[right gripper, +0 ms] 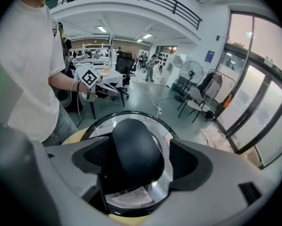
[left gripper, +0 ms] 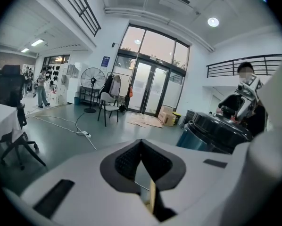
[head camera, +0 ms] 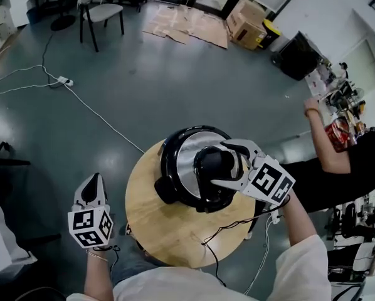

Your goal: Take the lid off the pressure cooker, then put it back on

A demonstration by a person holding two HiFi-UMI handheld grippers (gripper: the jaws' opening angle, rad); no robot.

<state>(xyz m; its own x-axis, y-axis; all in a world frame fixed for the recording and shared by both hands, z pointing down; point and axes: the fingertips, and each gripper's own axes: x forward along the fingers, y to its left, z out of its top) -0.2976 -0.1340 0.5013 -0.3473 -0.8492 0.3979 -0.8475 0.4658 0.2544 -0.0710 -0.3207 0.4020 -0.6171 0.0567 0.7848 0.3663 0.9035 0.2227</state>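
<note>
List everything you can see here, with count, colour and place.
pressure cooker: one, black, on the table
lid: one, silver, on the cooker
lid handle: one, black, lid centre
table: one, round wooden, centre
chair: one, grey, far left
cardboard sheets: several, brown, far floor
power strip: one, white, floor left
seated person: one, dark top, right
left gripper: white, jaws together, empty, beside table
right gripper: white, jaws apart around lid handle
</note>
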